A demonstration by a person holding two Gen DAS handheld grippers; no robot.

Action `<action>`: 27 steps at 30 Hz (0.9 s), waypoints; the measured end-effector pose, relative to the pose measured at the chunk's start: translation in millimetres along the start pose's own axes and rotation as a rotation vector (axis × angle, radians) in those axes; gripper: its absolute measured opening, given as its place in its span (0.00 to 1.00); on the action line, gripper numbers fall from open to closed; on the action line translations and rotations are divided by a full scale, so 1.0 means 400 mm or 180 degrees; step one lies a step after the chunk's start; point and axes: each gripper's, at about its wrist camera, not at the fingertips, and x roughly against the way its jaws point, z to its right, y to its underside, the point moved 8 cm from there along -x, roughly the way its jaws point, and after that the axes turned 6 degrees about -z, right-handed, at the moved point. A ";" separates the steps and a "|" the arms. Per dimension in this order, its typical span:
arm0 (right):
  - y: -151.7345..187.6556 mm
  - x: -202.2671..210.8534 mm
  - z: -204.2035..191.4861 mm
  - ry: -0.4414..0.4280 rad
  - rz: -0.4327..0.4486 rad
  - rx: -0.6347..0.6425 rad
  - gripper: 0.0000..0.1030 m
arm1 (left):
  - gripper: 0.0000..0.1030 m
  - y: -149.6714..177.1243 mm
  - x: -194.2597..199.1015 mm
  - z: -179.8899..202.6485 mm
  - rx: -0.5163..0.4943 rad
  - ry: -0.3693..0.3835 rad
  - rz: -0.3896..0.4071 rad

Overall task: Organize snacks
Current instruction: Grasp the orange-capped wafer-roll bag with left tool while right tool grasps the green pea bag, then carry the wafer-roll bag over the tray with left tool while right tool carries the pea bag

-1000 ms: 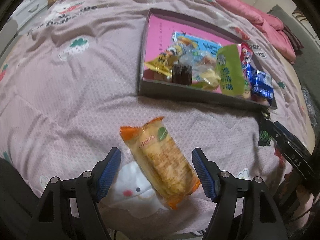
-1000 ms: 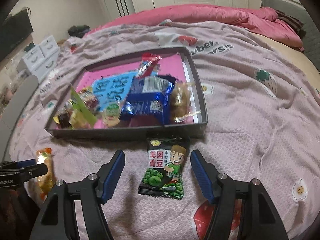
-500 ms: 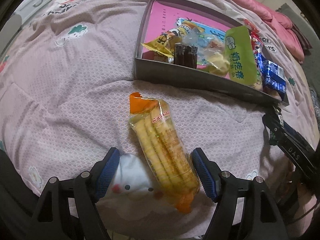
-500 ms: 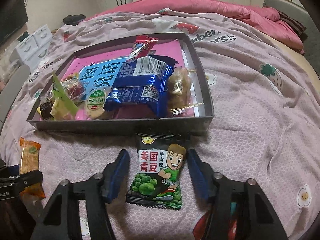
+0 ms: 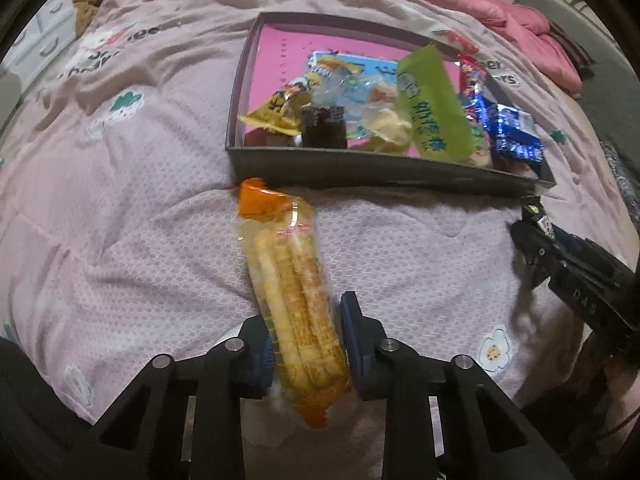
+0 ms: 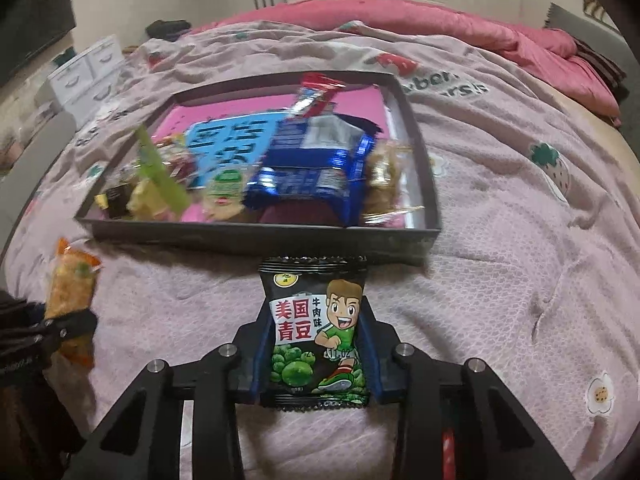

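My left gripper [image 5: 306, 332] is shut on a long clear-and-orange packet of biscuit sticks [image 5: 292, 284], its far end just in front of the dark tray [image 5: 360, 168]. My right gripper [image 6: 316, 344] is shut on a black packet of green peas [image 6: 316, 332], which reaches to the tray's near wall [image 6: 260, 234]. The tray has a pink floor and holds several snack packets, among them a green one [image 5: 434, 108] and blue ones [image 6: 312, 168]. The biscuit packet also shows at the left of the right wrist view [image 6: 70, 288].
Everything lies on a pink quilted bedspread [image 5: 120, 220] with cartoon prints. A bright pink duvet [image 6: 460, 24] is bunched at the far side. White drawers [image 6: 88, 68] stand at the left, wardrobes behind. The right gripper's body [image 5: 580, 284] shows at the right of the left wrist view.
Both grippers have closed: the left on the biscuit packet, the right on the green pea packet. Both packets now sit closer to the tray's near wall.
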 end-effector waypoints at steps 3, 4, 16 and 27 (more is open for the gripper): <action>-0.003 0.029 -0.022 -0.0135 0.0106 0.0024 0.36 | 0.23 -0.011 0.022 0.011 -0.0043 0.0079 0.0071; -0.004 0.037 -0.029 -0.0175 0.0136 0.0027 0.36 | 0.23 -0.013 0.031 0.013 -0.0056 0.0110 0.0098; -0.050 0.153 -0.104 -0.0592 0.0742 0.0226 0.36 | 0.23 -0.046 0.129 0.012 -0.0070 0.0427 0.0480; -0.079 0.168 -0.122 -0.0628 0.0907 0.0326 0.36 | 0.23 -0.124 0.201 -0.011 -0.0067 0.0426 0.0892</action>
